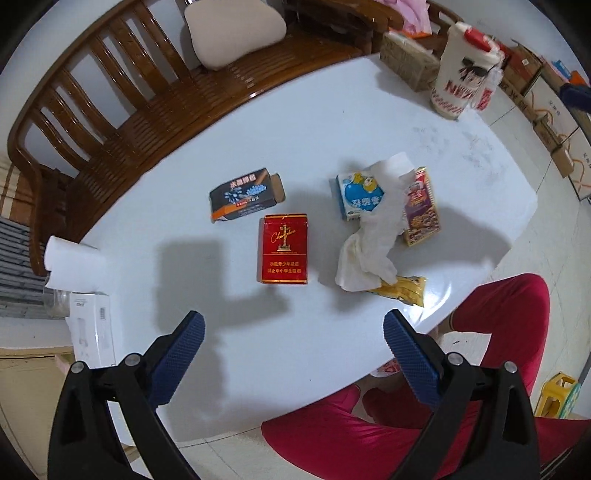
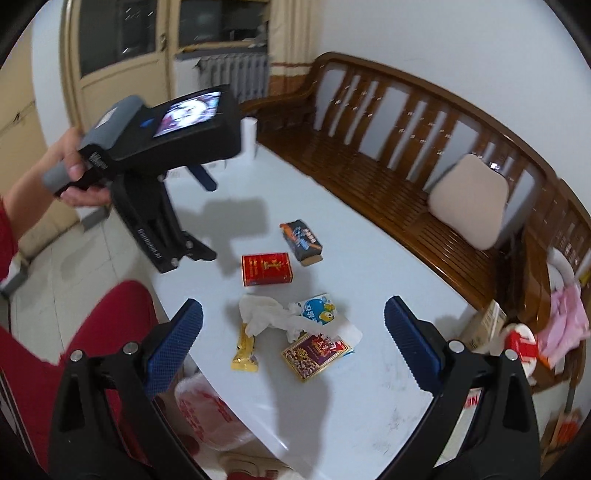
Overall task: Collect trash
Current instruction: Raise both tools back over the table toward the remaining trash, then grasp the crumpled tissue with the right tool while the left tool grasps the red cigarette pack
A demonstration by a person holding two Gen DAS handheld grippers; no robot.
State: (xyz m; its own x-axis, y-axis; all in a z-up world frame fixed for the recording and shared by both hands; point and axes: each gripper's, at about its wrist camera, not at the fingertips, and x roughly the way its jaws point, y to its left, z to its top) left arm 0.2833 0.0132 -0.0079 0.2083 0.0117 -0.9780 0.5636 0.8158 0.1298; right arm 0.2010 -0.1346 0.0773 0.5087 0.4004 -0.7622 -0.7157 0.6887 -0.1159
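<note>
Trash lies on the white table (image 1: pixel 314 122): a red cigarette pack (image 1: pixel 283 254) (image 2: pixel 266 268), a dark box with an open flap (image 1: pixel 242 194) (image 2: pixel 303 242), a blue-and-white carton (image 1: pixel 356 197) (image 2: pixel 317 309), a crumpled white tissue (image 1: pixel 376 229) (image 2: pixel 269 315), a purple-and-yellow snack box (image 1: pixel 421 208) (image 2: pixel 314 354) and a yellow wrapper (image 1: pixel 402 288) (image 2: pixel 245 350). My left gripper (image 1: pixel 293 326) is open and empty, above the table's near side. My right gripper (image 2: pixel 293 315) is open and empty, above the tissue pile. The left gripper's body (image 2: pixel 162 147) shows in the right wrist view.
A wooden bench (image 1: pixel 147 110) (image 2: pixel 388 166) with a beige cushion (image 1: pixel 232 31) (image 2: pixel 469 199) runs along the table's far side. A white-and-red plastic bag (image 2: pixel 207 413) hangs at the near edge. A printed bag (image 1: pixel 461 70), a brown box (image 1: pixel 408 61) and a paper roll (image 1: pixel 70 264) stand at the table's ends.
</note>
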